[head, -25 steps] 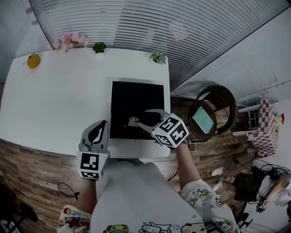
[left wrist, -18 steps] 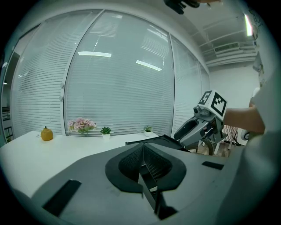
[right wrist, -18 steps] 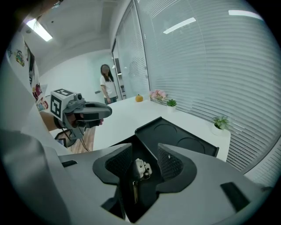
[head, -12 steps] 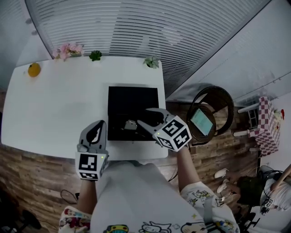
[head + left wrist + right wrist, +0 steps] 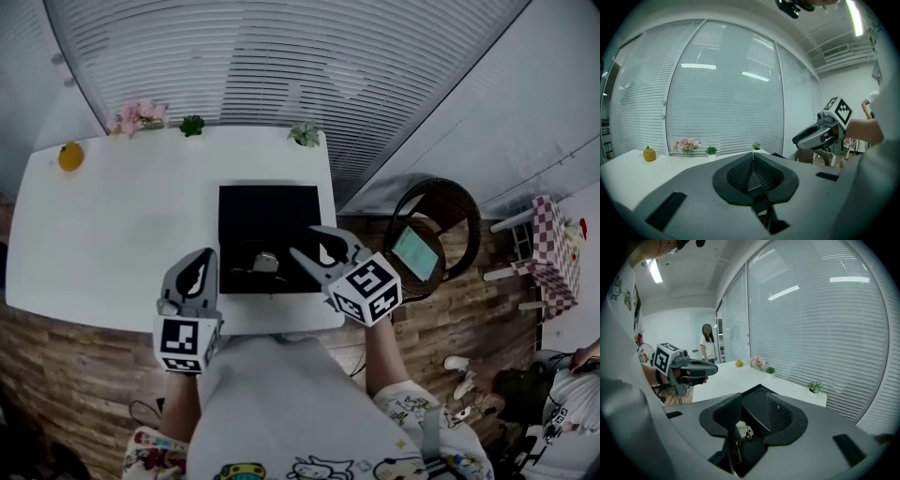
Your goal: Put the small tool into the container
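A black square container (image 5: 265, 217) lies on the white table (image 5: 112, 234). The small metal tool (image 5: 265, 262) rests inside it near its front edge. My right gripper (image 5: 307, 242) hovers open just right of the tool, apart from it. In the right gripper view the tool (image 5: 743, 430) shows low between the open jaws of my right gripper (image 5: 754, 411), over the container (image 5: 757, 397). My left gripper (image 5: 202, 267) is shut and empty at the table's near edge, left of the container. In the left gripper view its jaws (image 5: 753, 157) meet.
An orange fruit (image 5: 70, 156), pink flowers (image 5: 136, 116) and two small potted plants (image 5: 192, 125) (image 5: 304, 134) line the table's far edge by the blinds. A round wicker seat (image 5: 433, 239) stands on the floor at the right. A person (image 5: 708, 345) stands far off.
The right gripper has let go of the small tool and drawn back to the right. The tool now lies in the container. The left gripper has stayed put.
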